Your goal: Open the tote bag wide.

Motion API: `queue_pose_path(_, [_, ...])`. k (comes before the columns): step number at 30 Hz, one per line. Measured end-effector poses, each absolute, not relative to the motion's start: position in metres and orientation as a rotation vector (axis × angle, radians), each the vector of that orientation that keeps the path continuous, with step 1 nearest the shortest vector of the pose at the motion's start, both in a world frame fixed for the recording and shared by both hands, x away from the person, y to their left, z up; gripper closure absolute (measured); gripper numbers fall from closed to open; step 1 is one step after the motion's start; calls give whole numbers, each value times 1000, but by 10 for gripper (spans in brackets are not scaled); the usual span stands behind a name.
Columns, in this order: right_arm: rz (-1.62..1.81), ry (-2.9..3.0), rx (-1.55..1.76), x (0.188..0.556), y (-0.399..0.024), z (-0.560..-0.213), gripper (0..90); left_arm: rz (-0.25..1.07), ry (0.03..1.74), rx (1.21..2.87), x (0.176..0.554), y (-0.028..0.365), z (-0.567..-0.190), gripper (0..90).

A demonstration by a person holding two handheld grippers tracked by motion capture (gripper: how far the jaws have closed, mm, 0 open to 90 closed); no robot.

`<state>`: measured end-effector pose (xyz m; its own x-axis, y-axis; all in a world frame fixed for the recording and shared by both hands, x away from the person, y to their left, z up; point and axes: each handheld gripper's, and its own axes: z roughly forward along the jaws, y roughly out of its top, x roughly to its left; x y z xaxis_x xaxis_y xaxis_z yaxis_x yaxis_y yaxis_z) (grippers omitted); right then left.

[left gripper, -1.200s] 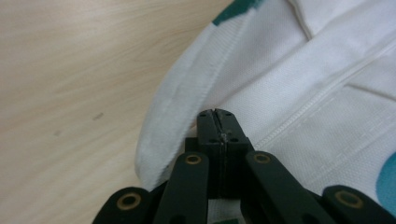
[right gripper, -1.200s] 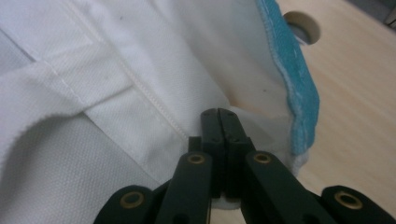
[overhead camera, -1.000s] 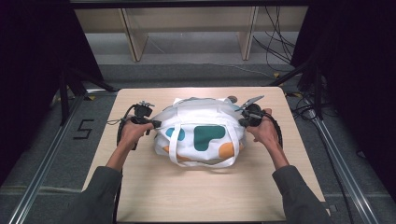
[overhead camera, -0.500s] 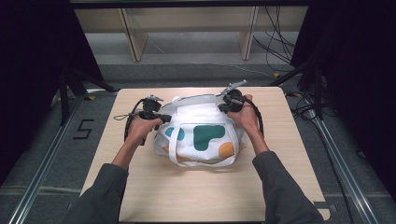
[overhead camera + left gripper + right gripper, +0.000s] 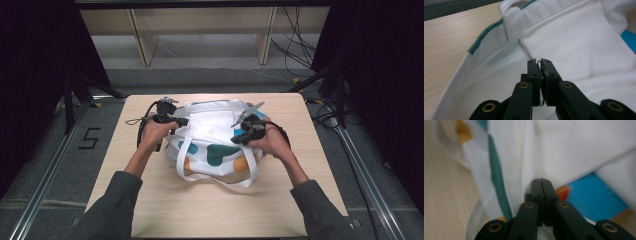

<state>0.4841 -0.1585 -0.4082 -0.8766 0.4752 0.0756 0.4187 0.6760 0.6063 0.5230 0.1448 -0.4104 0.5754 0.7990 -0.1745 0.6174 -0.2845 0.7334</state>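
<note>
Pulling together, both closed grippers, left (image 5: pixel 181 121) and right (image 5: pixel 235 140), had lifted the white patterned cloth bag's (image 5: pixel 215 131) rim inward, apparently opening it.

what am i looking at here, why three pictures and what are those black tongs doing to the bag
A person sits at a light wooden table and holds a hand tool in each hand, each ending in a two-jaw black claw. The high view comes from a fixed camera above the table. The other two come from small cameras riding on the tools, looking along their jaws.

On the table lies a white fabric tote bag with teal, orange and blue patches, its white straps trailing toward the person. The left claw is closed on the white cloth inside the bag's rim, with a thin fold pinched between its jaws. The right claw is closed at the bag's other side, with cloth seemingly caught in it. Both seem to be holding the bag's mouth.
</note>
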Motion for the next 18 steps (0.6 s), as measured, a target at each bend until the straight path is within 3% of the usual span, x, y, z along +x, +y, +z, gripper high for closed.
queue_pose_path(6, [993, 2858, 603, 423, -157, -431, 900, 292, 1121, 2081, 526, 133, -415, 858])
queue_pose_path(13, [1031, 2815, 575, 414, -159, -441, 900, 325, 1137, 2106, 530, 131, -416, 854])
queue_pose_path(18, [1109, 2663, 627, 415, -162, -423, 900, 220, 973, 2111, 505, 112, -404, 851])
